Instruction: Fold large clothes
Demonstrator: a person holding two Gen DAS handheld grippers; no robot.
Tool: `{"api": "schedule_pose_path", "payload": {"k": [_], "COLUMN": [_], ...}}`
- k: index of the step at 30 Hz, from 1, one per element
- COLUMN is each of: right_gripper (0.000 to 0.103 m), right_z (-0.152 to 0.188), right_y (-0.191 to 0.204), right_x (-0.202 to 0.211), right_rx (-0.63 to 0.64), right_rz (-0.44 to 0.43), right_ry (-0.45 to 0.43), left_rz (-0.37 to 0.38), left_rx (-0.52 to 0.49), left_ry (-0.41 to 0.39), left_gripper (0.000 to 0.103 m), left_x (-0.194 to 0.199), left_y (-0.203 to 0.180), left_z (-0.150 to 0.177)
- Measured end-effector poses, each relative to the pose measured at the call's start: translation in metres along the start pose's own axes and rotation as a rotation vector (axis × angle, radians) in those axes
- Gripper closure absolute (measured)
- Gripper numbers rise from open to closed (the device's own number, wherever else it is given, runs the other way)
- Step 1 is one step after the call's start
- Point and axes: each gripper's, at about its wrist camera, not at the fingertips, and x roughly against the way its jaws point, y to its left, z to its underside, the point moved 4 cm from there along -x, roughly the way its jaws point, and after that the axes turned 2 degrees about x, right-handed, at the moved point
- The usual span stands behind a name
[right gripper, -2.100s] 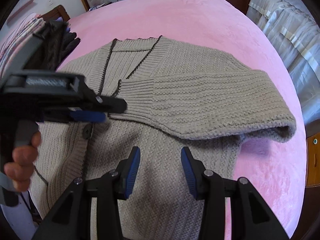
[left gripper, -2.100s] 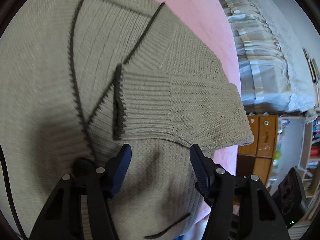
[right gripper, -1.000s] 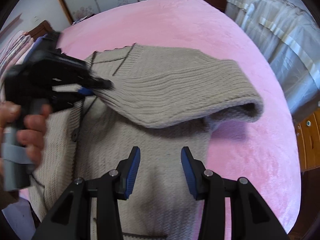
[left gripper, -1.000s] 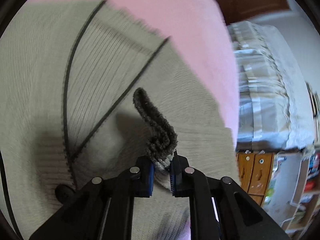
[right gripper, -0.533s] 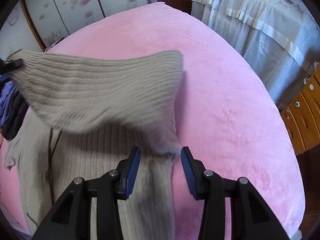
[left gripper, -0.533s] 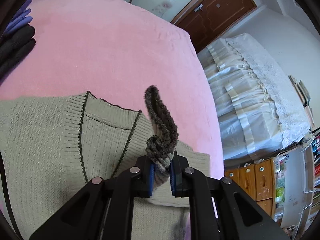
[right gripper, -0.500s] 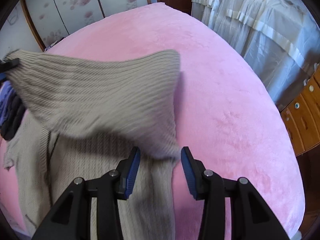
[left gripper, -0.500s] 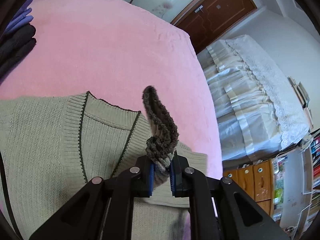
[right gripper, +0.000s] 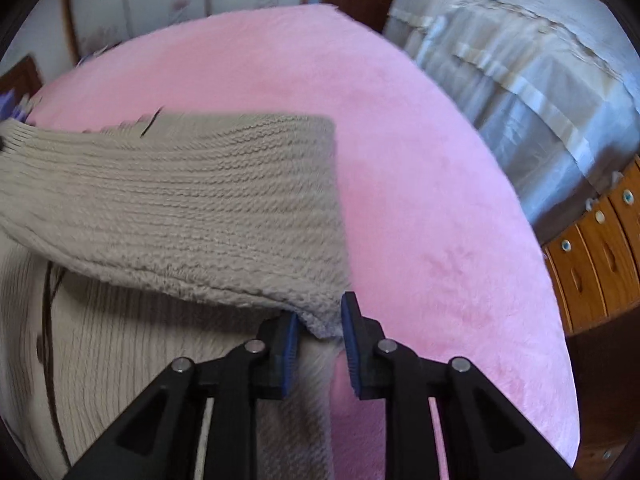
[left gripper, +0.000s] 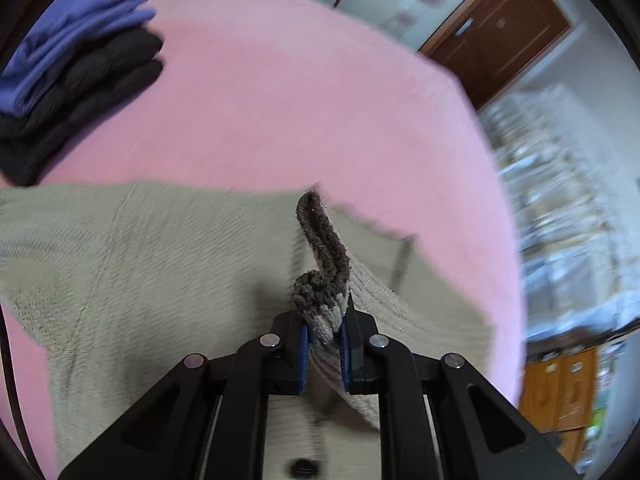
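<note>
Pink bed (left gripper: 320, 100) open far side & right; folded clothes stack (left gripper: 76, 68) blocks far-left corner.

The left gripper (left gripper: 323, 338) fills the bottom centre of its frame, pointing steeply down, its blue pads pinched tight on the sleeve cuff (left gripper: 320, 276), which bunches up above the fingertips. The right gripper (right gripper: 319, 334) sits low in the centre of its frame, also angled steeply down; its jaws are closing, with the sweater edge (right gripper: 320, 322) between the blue pads.
</note>
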Motion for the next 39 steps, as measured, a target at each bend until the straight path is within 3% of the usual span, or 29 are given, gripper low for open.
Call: {"api": "schedule_pose_path", "payload": {"k": [5, 10, 16, 18, 20, 22, 24, 26, 30, 35, 39], "right_gripper": [0.071, 0.071, 0.071, 0.071, 0.071, 0.071, 0.071, 0.071, 0.071, 0.071, 0.071], "right_z": [0.011, 0.024, 0.033, 0.031, 0.027, 0.021, 0.013, 0.006, -0.010, -0.030, -0.056], "right_y": [0.005, -0.008, -0.015, -0.014, -0.014, -0.014, -0.014, -0.014, -0.012, -0.010, -0.009], "right_x": [0.007, 0.011, 0.017, 0.019, 0.020, 0.022, 0.026, 0.030, 0.030, 0.019, 0.002], "right_rx": [0.034, -0.038, -0.047, -0.049, -0.061, -0.078, -0.092, -0.088, -0.061, -0.027, -0.015], "right_rz": [-0.025, -0.068, -0.062, -0.066, -0.072, -0.079, -0.094, -0.104, -0.109, -0.082, -0.083], "right_ry": [0.034, 0.093, 0.090, 0.084, 0.072, 0.062, 0.046, 0.022, -0.005, -0.019, -0.036], "left_rz": [-0.104, -0.057, -0.066, -0.130, -0.222, -0.263, -0.207, -0.176, -0.168, -0.095, -0.124], "left_rx": [0.018, 0.104, -0.061, -0.086, -0.078, -0.045, 0.022, 0.087, 0.131, 0.047, -0.060], "left_ry": [0.114, 0.115, 0.032, 0.025, 0.068, 0.105, 0.115, 0.088, 0.049, 0.123, 0.168], "left_gripper": [0.092, 0.091, 0.091, 0.085, 0.070, 0.069, 0.065, 0.049, 0.048, 0.048, 0.047], "left_x": [-0.051, -0.057, -0.035, -0.035, -0.043, -0.045, -0.038, -0.024, -0.004, -0.019, -0.050], "left_y": [0.039, 0.062, 0.034, 0.033, 0.044, 0.061, 0.076, 0.093, 0.114, 0.109, 0.086], "left_z": [0.026, 0.026, 0.007, 0.004, 0.006, 0.008, 0.010, 0.007, 0.002, -0.002, -0.005]}}
